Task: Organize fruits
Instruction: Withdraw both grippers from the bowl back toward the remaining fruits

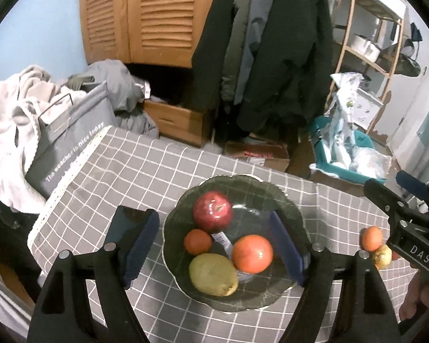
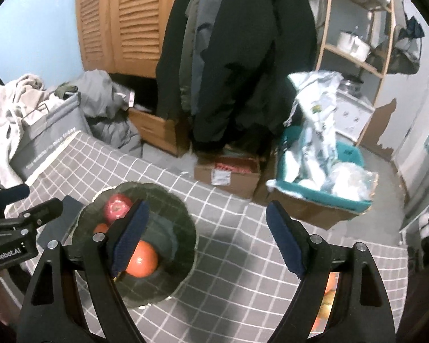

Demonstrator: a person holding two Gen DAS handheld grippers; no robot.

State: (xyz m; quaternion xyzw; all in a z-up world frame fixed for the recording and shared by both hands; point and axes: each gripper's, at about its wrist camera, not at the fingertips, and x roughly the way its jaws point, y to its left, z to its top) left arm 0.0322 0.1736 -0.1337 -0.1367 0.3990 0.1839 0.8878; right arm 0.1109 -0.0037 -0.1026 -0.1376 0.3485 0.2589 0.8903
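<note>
A dark glass bowl (image 1: 289, 208) stands on the grey checked tablecloth (image 1: 146, 171). It holds a red apple (image 1: 212, 210), a small orange (image 1: 197, 241), a large orange (image 1: 252, 253) and a yellow-green pear (image 1: 213, 274). My left gripper (image 1: 214, 248) is open and empty, hovering over the bowl. A small orange (image 1: 372, 238) and a small yellowish fruit (image 1: 382, 256) lie on the cloth at the right, beside my right gripper. In the right wrist view my right gripper (image 2: 207, 238) is open and empty, right of the bowl (image 2: 186, 223). Orange fruit (image 2: 327, 294) shows behind its right finger.
A grey laundry basket (image 1: 71, 140) with clothes stands at the table's far left edge. Beyond the far edge are a cardboard box (image 2: 228, 174), a teal bin (image 2: 354, 154) with plastic bags, hanging coats (image 1: 271, 57) and a shelf (image 1: 380, 43).
</note>
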